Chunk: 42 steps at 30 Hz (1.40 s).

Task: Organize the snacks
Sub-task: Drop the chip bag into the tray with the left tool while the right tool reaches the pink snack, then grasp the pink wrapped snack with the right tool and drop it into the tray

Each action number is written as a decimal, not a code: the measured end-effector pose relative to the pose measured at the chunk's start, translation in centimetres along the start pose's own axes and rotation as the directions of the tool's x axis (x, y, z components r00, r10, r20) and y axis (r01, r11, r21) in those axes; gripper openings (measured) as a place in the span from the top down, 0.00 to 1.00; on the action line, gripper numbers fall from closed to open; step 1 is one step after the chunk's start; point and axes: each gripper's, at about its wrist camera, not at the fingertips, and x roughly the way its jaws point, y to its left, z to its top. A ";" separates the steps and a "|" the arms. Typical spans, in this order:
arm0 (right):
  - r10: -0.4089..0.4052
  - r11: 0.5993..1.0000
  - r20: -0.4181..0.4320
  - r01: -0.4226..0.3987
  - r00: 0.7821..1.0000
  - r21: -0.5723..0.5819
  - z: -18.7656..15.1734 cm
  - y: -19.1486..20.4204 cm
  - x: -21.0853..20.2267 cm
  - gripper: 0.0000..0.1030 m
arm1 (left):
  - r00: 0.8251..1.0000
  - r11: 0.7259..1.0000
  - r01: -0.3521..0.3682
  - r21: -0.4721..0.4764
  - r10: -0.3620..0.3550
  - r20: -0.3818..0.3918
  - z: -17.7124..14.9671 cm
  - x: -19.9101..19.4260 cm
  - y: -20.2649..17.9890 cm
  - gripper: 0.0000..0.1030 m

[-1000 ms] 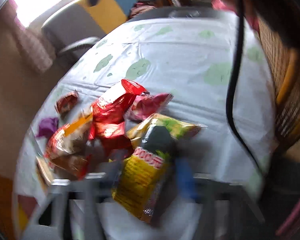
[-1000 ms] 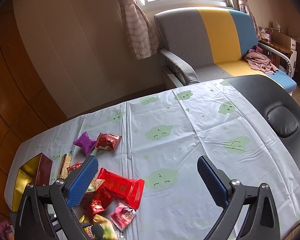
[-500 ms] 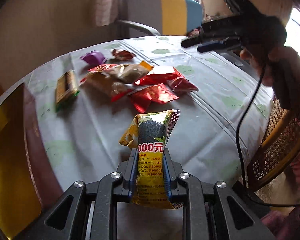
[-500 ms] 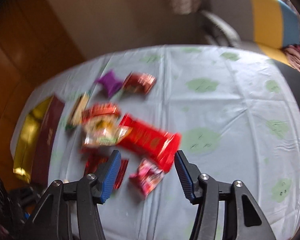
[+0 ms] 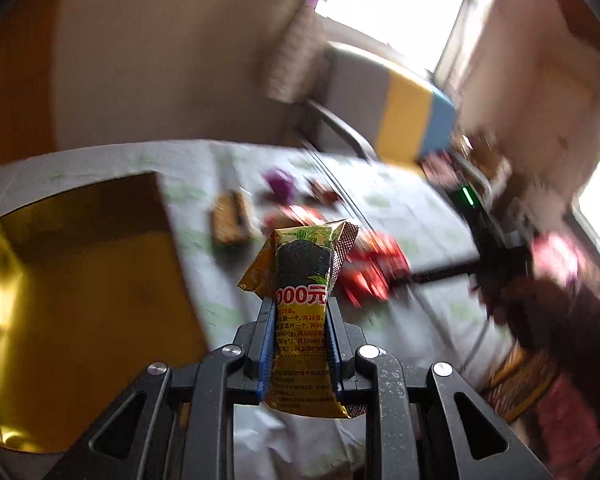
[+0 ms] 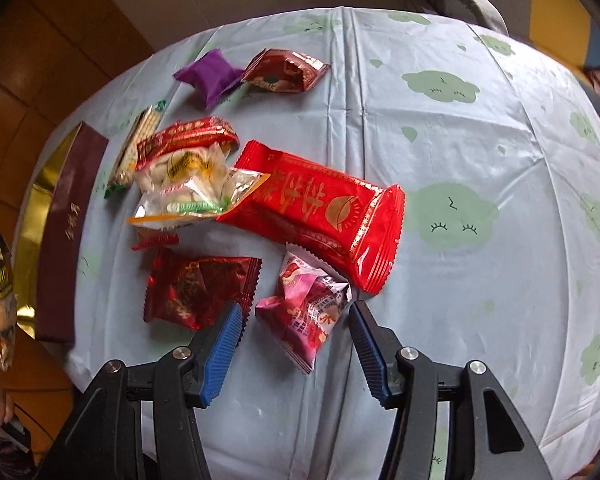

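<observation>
My left gripper (image 5: pixel 300 308) is shut on a yellow snack packet (image 5: pixel 304 276) and holds it in the air, just right of the open gold-lined box (image 5: pixel 80 304). The packet also shows at the left edge of the right wrist view (image 6: pixel 0 300). My right gripper (image 6: pixel 296 320) is open and hangs low over a pink snack packet (image 6: pixel 306 308), which lies between its fingers. Around it lie a dark red packet (image 6: pixel 200 290), a large red packet (image 6: pixel 324 216), a clear packet (image 6: pixel 188 188) and others.
The gold box with its maroon side (image 6: pixel 66 232) stands at the table's left edge. A purple packet (image 6: pixel 210 76), a brown-red packet (image 6: pixel 284 72) and a biscuit bar (image 6: pixel 134 152) lie farther back. A sofa (image 5: pixel 384 104) stands beyond the table (image 6: pixel 460 160).
My left gripper has lifted the yellow packet and swung left towards the gold box. My right gripper has come down and forward over the pink packet, still open.
</observation>
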 end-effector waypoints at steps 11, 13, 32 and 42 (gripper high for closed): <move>-0.112 0.988 0.036 0.116 0.993 -0.106 0.6 1.0 0.6 0.52 | 0.978 0.900 -0.209 -0.382 0.195 -0.076 4.1 3.8 12.3 0.78; -0.116 0.987 0.034 0.119 0.993 -0.112 0.5 1.2 0.8 0.52 | 0.973 0.886 -0.232 -0.402 0.207 -0.104 4.8 5.4 13.5 0.77; -0.171 0.963 0.061 0.180 0.983 -0.201 -0.8 3.8 0.5 0.58 | 0.935 0.914 -0.354 -0.200 0.345 -0.078 2.7 3.0 8.7 0.51; -0.164 0.956 0.165 0.198 0.973 -0.216 -3.7 6.9 -3.9 0.60 | 0.906 0.890 -0.422 -0.172 0.413 -0.087 -1.1 0.0 8.2 0.48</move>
